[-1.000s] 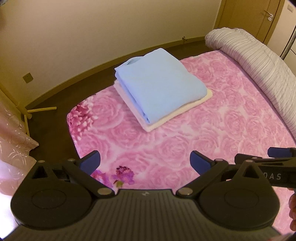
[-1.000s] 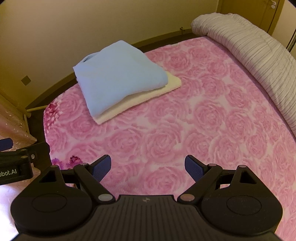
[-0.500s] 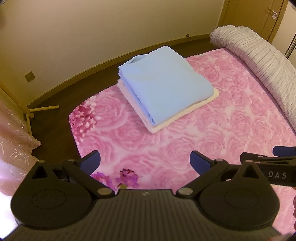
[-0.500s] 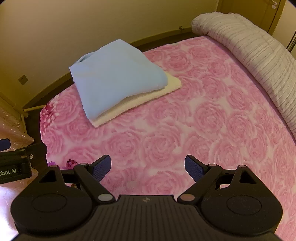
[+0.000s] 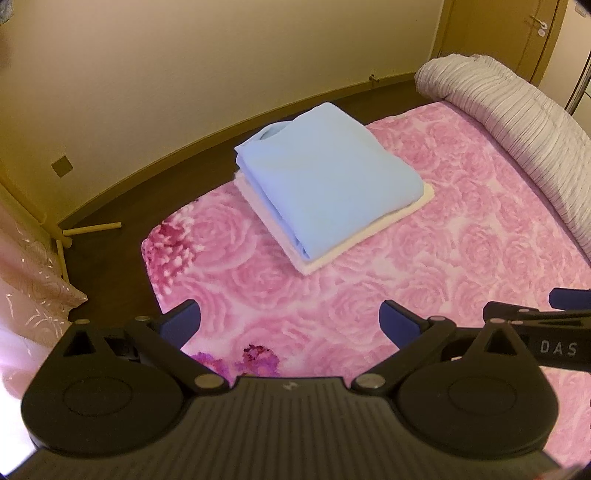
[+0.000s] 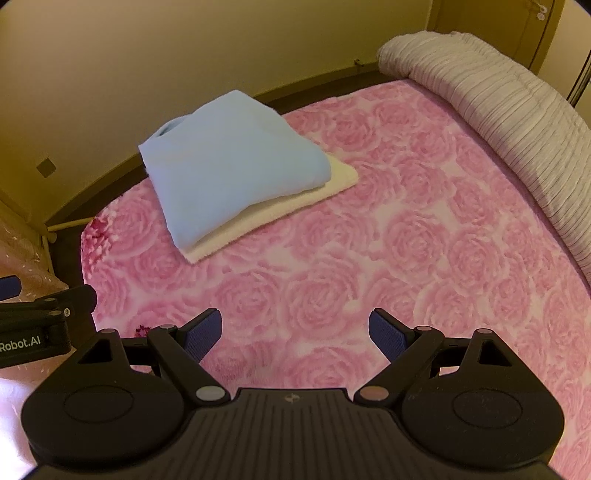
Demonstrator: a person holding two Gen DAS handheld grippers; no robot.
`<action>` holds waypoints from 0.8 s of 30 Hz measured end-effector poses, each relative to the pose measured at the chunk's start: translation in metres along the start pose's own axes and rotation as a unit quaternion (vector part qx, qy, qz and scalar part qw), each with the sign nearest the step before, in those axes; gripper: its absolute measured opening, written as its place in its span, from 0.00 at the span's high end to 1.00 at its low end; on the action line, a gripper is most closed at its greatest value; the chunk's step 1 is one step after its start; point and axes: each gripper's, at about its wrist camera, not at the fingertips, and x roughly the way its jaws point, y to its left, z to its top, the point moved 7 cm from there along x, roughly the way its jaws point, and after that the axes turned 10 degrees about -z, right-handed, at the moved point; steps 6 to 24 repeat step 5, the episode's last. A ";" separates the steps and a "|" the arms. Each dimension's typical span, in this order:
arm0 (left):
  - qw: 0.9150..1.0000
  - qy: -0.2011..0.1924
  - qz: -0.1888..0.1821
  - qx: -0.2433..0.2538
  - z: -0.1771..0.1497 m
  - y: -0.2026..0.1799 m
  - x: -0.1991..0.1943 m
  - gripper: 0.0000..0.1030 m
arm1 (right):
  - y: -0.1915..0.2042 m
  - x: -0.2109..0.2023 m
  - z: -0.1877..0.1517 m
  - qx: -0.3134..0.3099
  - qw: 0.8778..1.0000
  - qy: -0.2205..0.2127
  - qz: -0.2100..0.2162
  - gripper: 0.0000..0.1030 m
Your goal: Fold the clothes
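Observation:
A folded light blue garment (image 5: pixel 328 177) lies on top of a folded cream garment (image 5: pixel 369 232) near the far left corner of the pink rose-patterned bed (image 5: pixel 424 295). The stack also shows in the right wrist view, blue garment (image 6: pixel 229 166) over cream garment (image 6: pixel 280 214). My left gripper (image 5: pixel 290 319) is open and empty, held above the bed's near part, well short of the stack. My right gripper (image 6: pixel 295 330) is open and empty, also short of the stack. The right gripper's side shows at the right edge of the left wrist view (image 5: pixel 535 325).
A rolled grey striped duvet (image 5: pixel 517 122) lies along the bed's right side, also in the right wrist view (image 6: pixel 498 110). Dark floor (image 5: pixel 122 236) and a beige wall (image 5: pixel 184 74) lie beyond the bed's left edge. A pink curtain (image 5: pixel 26 288) hangs at left. A door (image 5: pixel 532 33) stands far right.
Both grippers have drifted slightly, so the stack shifts a little in each view. Both jaws stay open and empty. The stack itself has not moved.

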 end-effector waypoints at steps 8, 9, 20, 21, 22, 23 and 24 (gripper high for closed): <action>1.000 -0.019 0.001 0.013 0.001 -0.007 -0.018 0.01 | -0.002 -0.014 -0.002 0.003 1.000 -0.013 0.002 0.14; 1.000 -0.019 0.001 0.013 0.001 -0.007 -0.018 0.01 | -0.002 -0.014 -0.002 0.003 1.000 -0.013 0.002 0.14; 1.000 -0.019 0.001 0.013 0.001 -0.007 -0.018 0.01 | -0.002 -0.014 -0.002 0.003 1.000 -0.013 0.002 0.14; 1.000 -0.019 0.001 0.013 0.001 -0.007 -0.018 0.01 | -0.002 -0.014 -0.002 0.003 1.000 -0.013 0.002 0.14; 1.000 -0.019 0.001 0.013 0.001 -0.007 -0.018 0.01 | -0.002 -0.014 -0.002 0.003 1.000 -0.013 0.002 0.14; 1.000 -0.019 0.001 0.013 0.001 -0.007 -0.018 0.01 | -0.002 -0.014 -0.002 0.003 1.000 -0.013 0.002 0.14; 1.000 -0.019 0.001 0.013 0.001 -0.007 -0.018 0.01 | -0.002 -0.014 -0.002 0.003 1.000 -0.013 0.002 0.14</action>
